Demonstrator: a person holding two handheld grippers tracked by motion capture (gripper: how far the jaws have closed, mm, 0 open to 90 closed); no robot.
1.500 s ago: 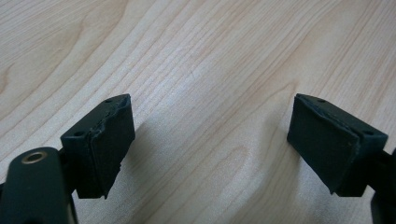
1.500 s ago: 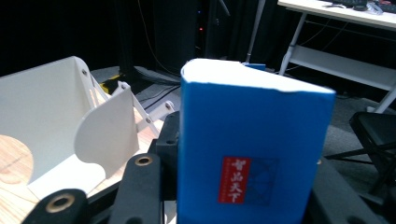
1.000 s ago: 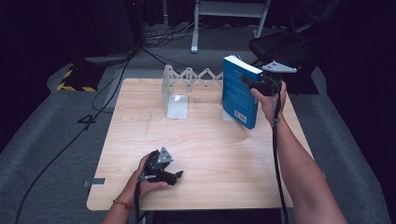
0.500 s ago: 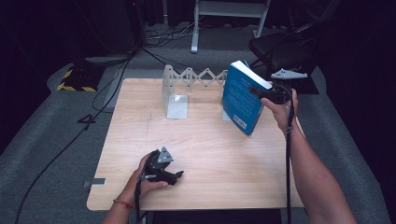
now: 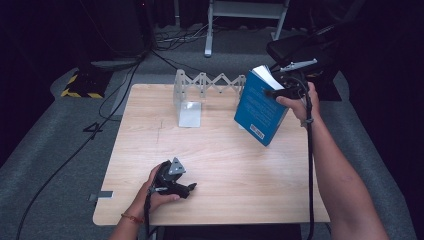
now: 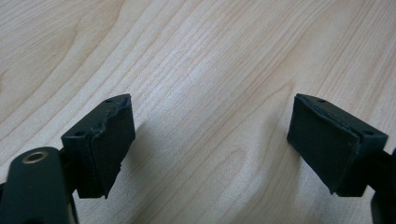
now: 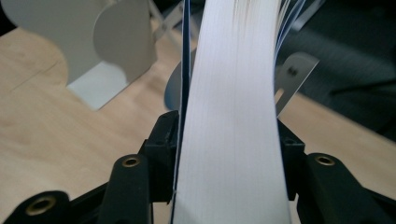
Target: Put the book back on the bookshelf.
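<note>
High view puts the blue book (image 5: 260, 107) near the far right corner of the table (image 5: 220, 150), tilted with its top leaning toward the right edge and its lower corner low over the wood; whether that corner touches the surface cannot be told. White page edges show at its top. The right gripper (image 5: 280, 91) pinches the book at its upper right part, and in the right gripper view the block of pages (image 7: 231, 116) stands between the two black jaws, which sit against the cover on one side and the pages on the other; these jaws have just been opening a little, with the book between them. Just left of the book, along the far edge, a grey folding rack (image 5: 210, 82) stretches in a zigzag, with a metal bookend (image 5: 189, 107) standing at its left end. Near the front edge, well apart from the book, the left gripper (image 5: 189, 187) rests on the wood in the person's hand, and the left gripper view shows its jaws spread wide over bare wood with nothing between them.
</note>
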